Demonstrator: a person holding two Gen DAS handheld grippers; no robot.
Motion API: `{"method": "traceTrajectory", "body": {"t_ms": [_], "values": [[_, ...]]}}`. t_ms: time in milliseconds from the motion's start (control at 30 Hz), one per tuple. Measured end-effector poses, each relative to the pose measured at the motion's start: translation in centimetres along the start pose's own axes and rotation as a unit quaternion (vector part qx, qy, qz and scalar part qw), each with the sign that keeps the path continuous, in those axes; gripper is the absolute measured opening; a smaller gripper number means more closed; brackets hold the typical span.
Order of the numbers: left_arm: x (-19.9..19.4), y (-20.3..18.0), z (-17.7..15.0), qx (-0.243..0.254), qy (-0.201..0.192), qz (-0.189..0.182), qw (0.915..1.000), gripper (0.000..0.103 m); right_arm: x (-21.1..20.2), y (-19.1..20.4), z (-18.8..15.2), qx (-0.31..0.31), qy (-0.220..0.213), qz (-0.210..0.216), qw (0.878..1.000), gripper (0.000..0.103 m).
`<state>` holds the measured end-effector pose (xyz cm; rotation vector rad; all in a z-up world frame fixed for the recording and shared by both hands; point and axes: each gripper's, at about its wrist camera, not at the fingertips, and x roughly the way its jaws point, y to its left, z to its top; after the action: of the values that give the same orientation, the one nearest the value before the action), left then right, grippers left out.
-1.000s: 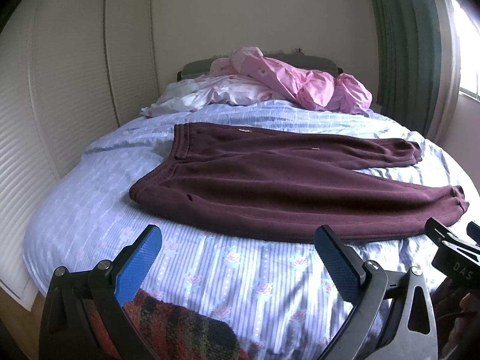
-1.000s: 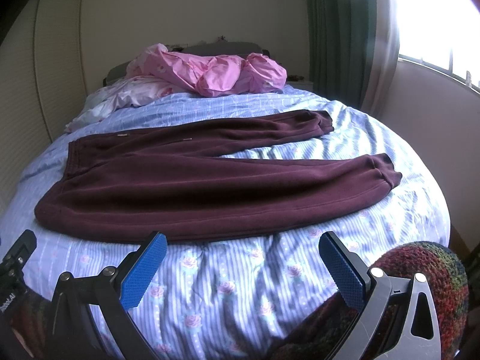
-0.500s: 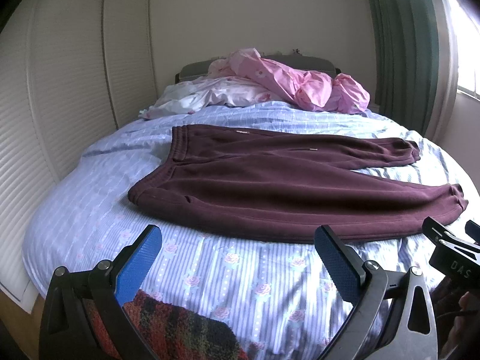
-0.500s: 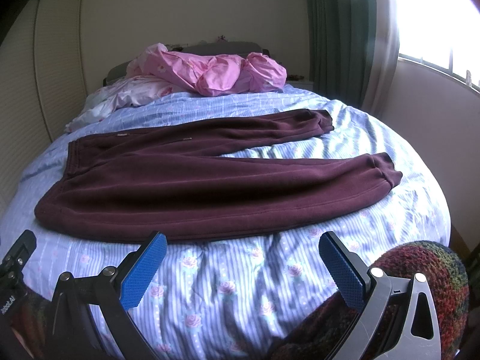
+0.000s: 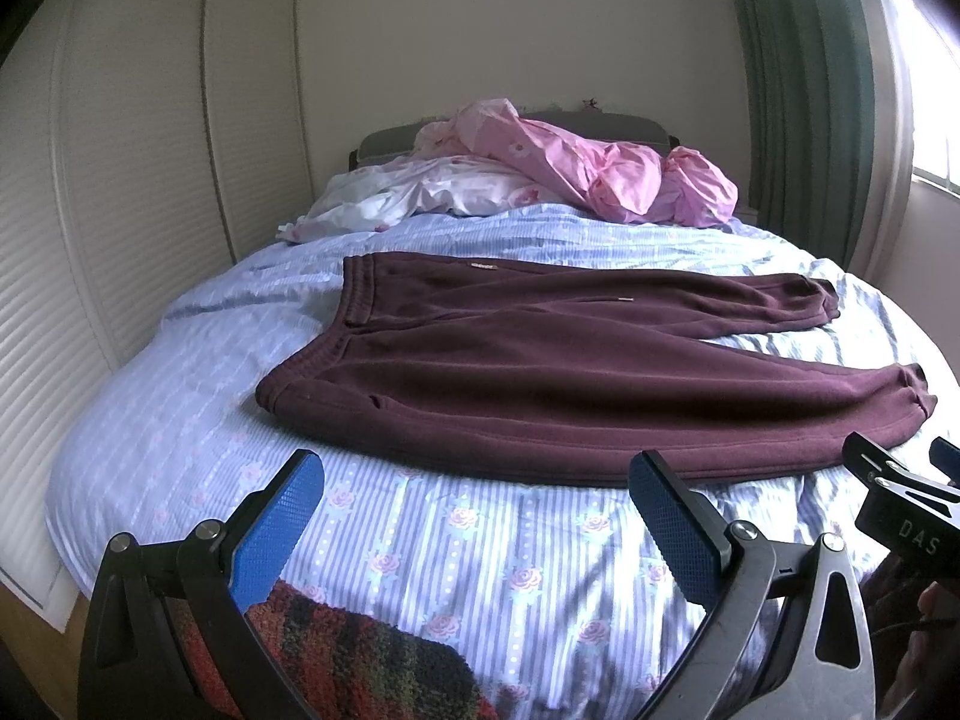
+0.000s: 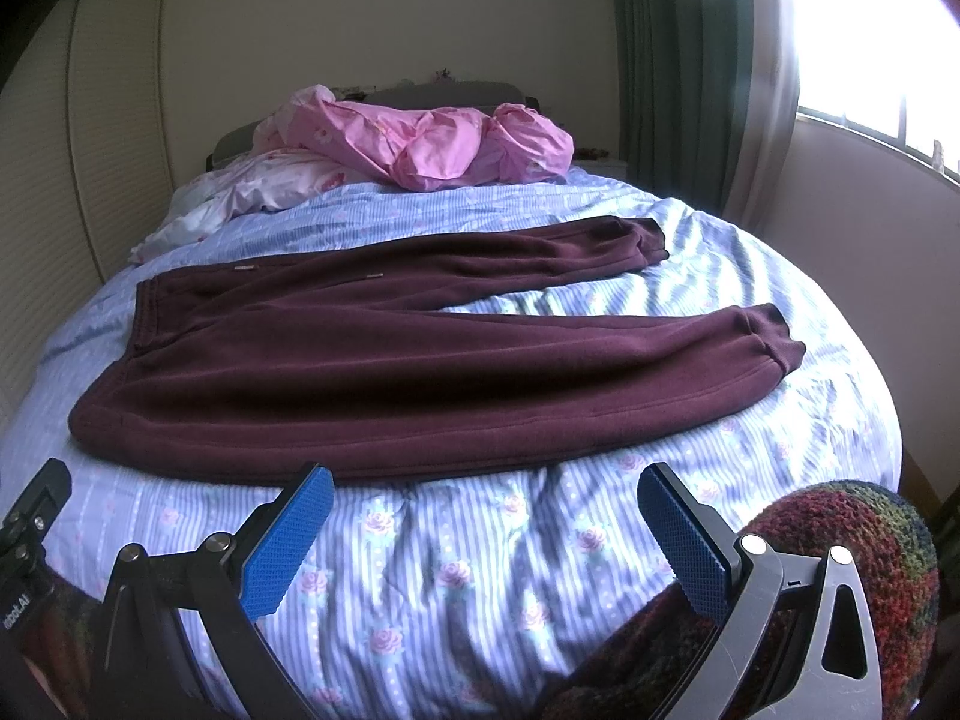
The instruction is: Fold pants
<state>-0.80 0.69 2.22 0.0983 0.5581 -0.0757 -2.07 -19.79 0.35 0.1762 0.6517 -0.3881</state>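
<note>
Just ahead of us, the left hand-held gripper hovers with its blue pads spread wide and nothing between them, and the right hand-held gripper is likewise released, both above the near edge of the bed and not touching any cloth. Beyond them the maroon pants lie flat across the striped floral cover, waistband toward our left, the two legs running to the right and splayed apart, the near cuff closer to us than the far cuff. We judge the fabric a thick fleece: soft, limp, fairly heavy for cloth, not slippery, so it should drape and sag when lifted but hold a crease poorly. We would pinch it at firm ribbed edges, the left on the near waistband corner and the right on the near cuff, so the near leg can be carried over onto the far one. Farther back a pink bundle of bedding sits by the headboard, well apart from the pants.
</note>
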Motion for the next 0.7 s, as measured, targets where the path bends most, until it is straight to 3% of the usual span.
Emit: {"method": "traceTrajectory", "body": {"t_ms": [700], "values": [[0.6, -0.1, 0.8, 0.005, 0.004, 0.004, 1.0, 0.103, 1.2, 1.0, -0.6, -0.001, 0.013, 0.003, 1.0, 0.103]]}}
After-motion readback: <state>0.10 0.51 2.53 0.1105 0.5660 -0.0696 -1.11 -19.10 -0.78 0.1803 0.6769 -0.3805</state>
